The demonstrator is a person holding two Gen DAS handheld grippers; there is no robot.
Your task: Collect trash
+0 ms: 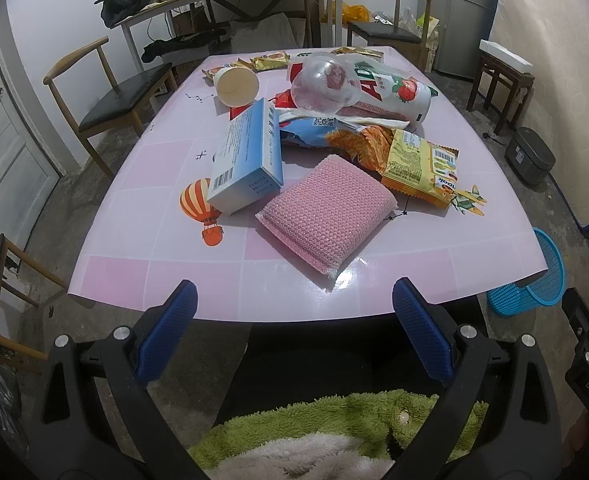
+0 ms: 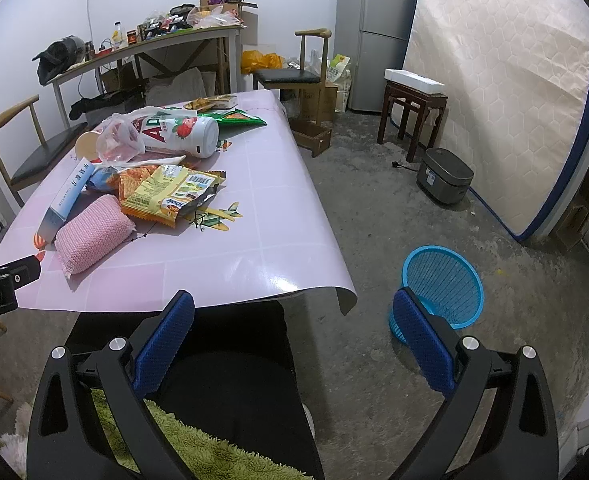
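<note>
**Both grippers idle at near table edge, trash untouched**

Green fleece fabric [image 1: 334,420] fills bottom centre of both wrist views, right under the tools. Left gripper [image 1: 294,320] sits low in its frame, jaws spread wide, nothing between them, just short of the pink table [image 1: 154,272]. Right gripper [image 2: 294,328] is likewise released and empty, off the table's near right corner.

Trash pile sits mid-frame in left view, centre of table:
- pink scrub sponge [image 1: 328,210] nearest the edge, lying flat
- blue-white carton [image 1: 246,156] just left of it, tilted, its far end propped up on the pile
- yellow snack packet [image 1: 422,164] to the right, touching the sponge's far corner
- orange chip bag [image 1: 358,140] behind the sponge
- strawberry drink bottle [image 1: 394,94] on its side further back, clear plastic bag [image 1: 326,84] draped over it
- paper cup [image 1: 236,86] tipped over, upper left of pile

Blue mesh basket [image 2: 440,284] stands on the floor, lower right of right view, well apart from the pile, beside the table's corner.
</note>
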